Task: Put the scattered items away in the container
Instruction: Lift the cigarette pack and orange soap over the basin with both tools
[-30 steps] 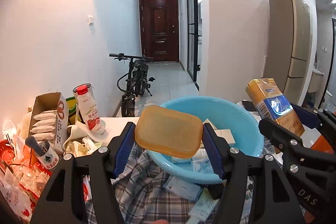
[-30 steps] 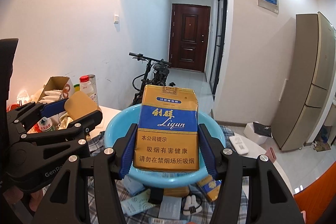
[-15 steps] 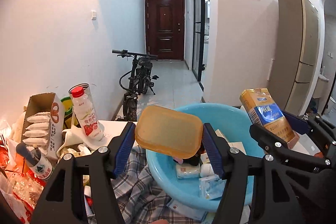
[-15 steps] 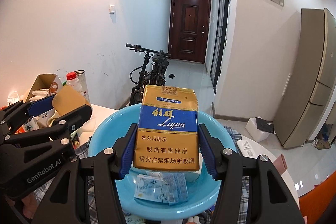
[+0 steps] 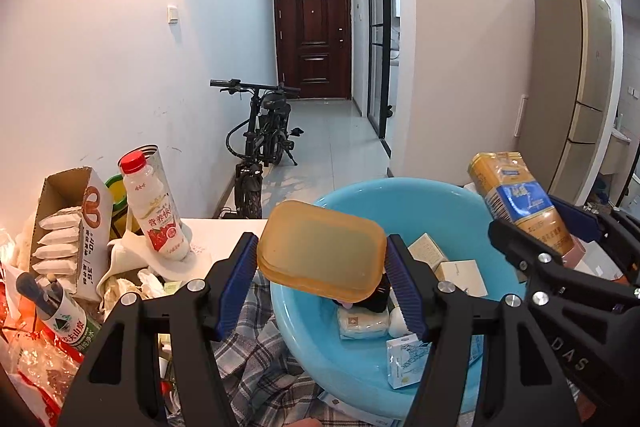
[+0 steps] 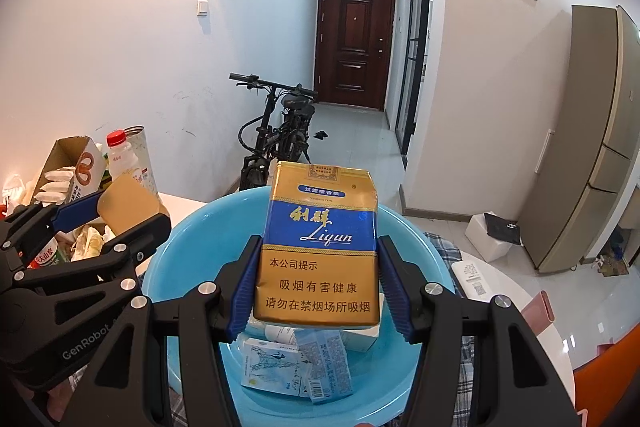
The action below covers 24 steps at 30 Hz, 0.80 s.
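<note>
My left gripper [image 5: 322, 267] is shut on an amber soap-like bar [image 5: 322, 250], held over the near left rim of the blue basin [image 5: 404, 193]. In the right wrist view my right gripper [image 6: 318, 267] is shut on a gold and blue cigarette pack [image 6: 320, 247], upright above the basin [image 6: 192, 239]. That pack [image 5: 516, 203] and the right gripper [image 5: 560, 259] show at the right of the left wrist view. The left gripper [image 6: 76, 227] with its bar [image 6: 128, 203] appears left of the basin. Small boxes [image 5: 460, 273] and packets [image 6: 296, 367] lie inside the basin.
A checked cloth [image 5: 248, 327] lies under the basin on the white table [image 5: 224, 231]. At left stand a red-capped drink bottle [image 5: 154, 211], an open carton of sachets [image 5: 68, 227] and a green-labelled bottle [image 5: 60, 311]. A bicycle [image 5: 264, 147] and a fridge [image 5: 576, 87] stand beyond.
Both grippers have moved forward and slightly down over the basin, carrying the bar and the pack. More of the basin's inside and its contents now shows.
</note>
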Available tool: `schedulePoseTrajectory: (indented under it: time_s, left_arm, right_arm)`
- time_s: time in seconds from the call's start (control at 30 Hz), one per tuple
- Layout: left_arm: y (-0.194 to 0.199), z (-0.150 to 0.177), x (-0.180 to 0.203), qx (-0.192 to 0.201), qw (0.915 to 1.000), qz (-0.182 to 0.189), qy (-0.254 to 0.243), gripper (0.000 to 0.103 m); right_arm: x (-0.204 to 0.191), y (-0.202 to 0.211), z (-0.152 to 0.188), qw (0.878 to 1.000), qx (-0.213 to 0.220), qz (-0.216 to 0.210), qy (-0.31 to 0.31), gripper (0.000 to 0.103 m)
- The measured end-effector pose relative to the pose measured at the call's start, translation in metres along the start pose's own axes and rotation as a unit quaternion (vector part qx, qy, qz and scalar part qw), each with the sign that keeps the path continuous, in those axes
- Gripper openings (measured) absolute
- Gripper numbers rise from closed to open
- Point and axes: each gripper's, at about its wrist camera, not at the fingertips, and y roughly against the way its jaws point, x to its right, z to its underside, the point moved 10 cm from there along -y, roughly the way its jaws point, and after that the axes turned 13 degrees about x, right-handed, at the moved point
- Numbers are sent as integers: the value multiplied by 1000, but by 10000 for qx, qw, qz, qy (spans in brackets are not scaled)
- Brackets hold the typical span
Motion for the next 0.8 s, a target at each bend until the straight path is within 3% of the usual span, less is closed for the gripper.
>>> schedulePoseTrajectory:
  time_s: [0.8]
  left_arm:
    - [-3, -2, -3, 13, 10000, -45, -46, 63]
  right_arm:
    - [-2, 8, -3, 9999, 56, 73, 52, 58]
